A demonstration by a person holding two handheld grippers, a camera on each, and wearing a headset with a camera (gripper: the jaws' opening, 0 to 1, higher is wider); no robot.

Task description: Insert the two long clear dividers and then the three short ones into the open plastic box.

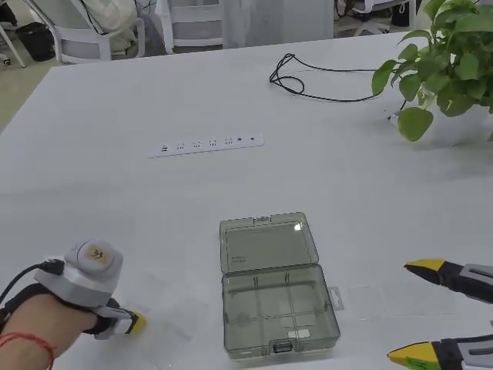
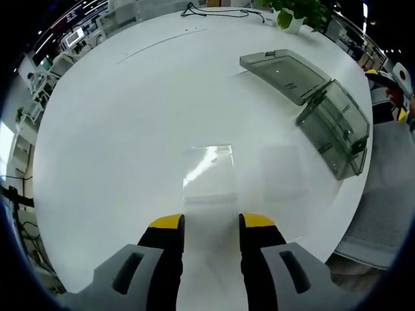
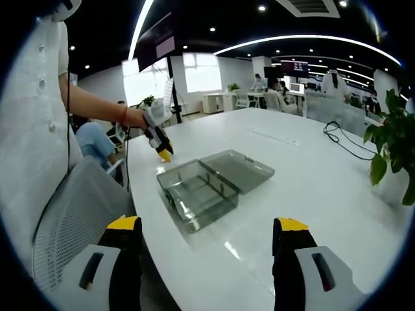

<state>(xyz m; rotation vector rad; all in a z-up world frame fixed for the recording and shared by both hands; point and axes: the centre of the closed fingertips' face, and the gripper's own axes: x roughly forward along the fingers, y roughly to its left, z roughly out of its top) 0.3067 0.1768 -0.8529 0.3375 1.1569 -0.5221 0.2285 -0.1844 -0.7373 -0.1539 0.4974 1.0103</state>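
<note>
Left tool [image 2: 211, 221] near clear divider [image 2: 209, 170]

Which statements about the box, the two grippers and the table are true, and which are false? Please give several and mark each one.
1. The lid of the plastic box lies open. True.
2. The right gripper holds a divider. False: its jaws stand wide apart with nothing between them.
3. A clear divider lies flat on the table ahead of the left gripper. True.
4. The power strip lies inside the box. False: it lies on the table, beyond the box.
</note>
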